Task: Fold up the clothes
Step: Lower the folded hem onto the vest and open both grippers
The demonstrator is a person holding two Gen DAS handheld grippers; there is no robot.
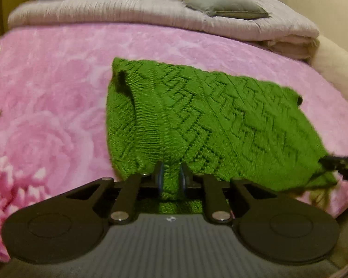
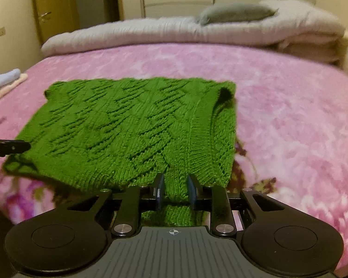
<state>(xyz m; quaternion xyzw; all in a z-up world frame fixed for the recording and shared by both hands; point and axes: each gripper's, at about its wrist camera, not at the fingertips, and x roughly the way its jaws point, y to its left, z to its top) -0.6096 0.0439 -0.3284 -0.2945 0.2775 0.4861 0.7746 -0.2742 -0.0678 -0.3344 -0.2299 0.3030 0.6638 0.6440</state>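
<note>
A green knitted sweater (image 1: 197,120) lies partly folded on the pink floral blanket (image 1: 58,81). My left gripper (image 1: 171,176) is shut on the sweater's near edge, with knit bunched between its fingers. My right gripper (image 2: 175,190) is shut on the near edge of the same sweater (image 2: 127,127), close to its armhole side. Each gripper shows in the other's view as a dark tip at the sweater's edge: the right gripper (image 1: 341,164) at the right of the left wrist view, the left gripper (image 2: 9,149) at the left of the right wrist view.
A folded beige quilt (image 1: 150,11) with a grey pillow (image 1: 229,7) lies along the far side of the bed. Folded pale clothes (image 2: 4,81) sit at the left edge in the right wrist view. A wooden door (image 2: 53,7) and wardrobe stand behind.
</note>
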